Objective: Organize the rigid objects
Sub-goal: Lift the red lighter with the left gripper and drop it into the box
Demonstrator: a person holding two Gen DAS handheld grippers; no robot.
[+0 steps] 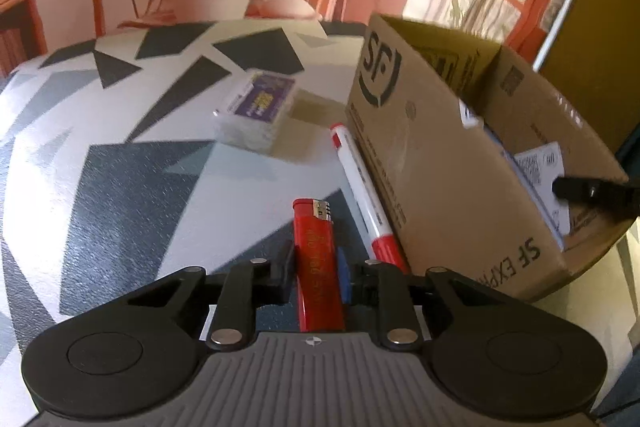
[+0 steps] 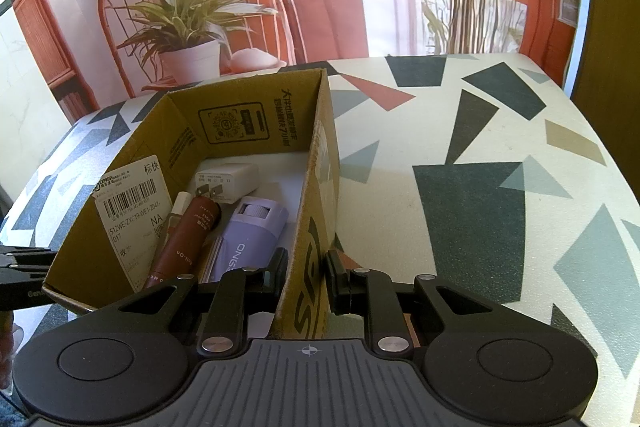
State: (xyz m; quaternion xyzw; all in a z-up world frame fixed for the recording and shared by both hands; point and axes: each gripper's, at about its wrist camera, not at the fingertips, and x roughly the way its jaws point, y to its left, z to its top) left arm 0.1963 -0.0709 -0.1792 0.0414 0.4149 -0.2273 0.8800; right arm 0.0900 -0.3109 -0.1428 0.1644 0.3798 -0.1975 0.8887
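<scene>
A red lighter (image 1: 316, 251) lies lengthwise between the fingers of my left gripper (image 1: 316, 265), and both pads press on its sides just above the patterned table (image 1: 120, 195). A red-and-white marker (image 1: 360, 187) lies against the side of the open cardboard box (image 1: 432, 155). Further back sits a clear case with a purple label (image 1: 256, 111). My right gripper (image 2: 306, 267) is shut on the box's near right wall (image 2: 316, 187). Inside the box are a white charger (image 2: 228, 179), a brown roll-on tube (image 2: 184, 239) and a lilac device (image 2: 248, 235).
The table (image 2: 480, 187) stretches right of the box with its rounded edge (image 2: 600, 155) close by. A printed backdrop of a plant and chair (image 2: 188, 27) stands behind. One black finger of the right gripper shows at the box's far wall (image 1: 592, 191).
</scene>
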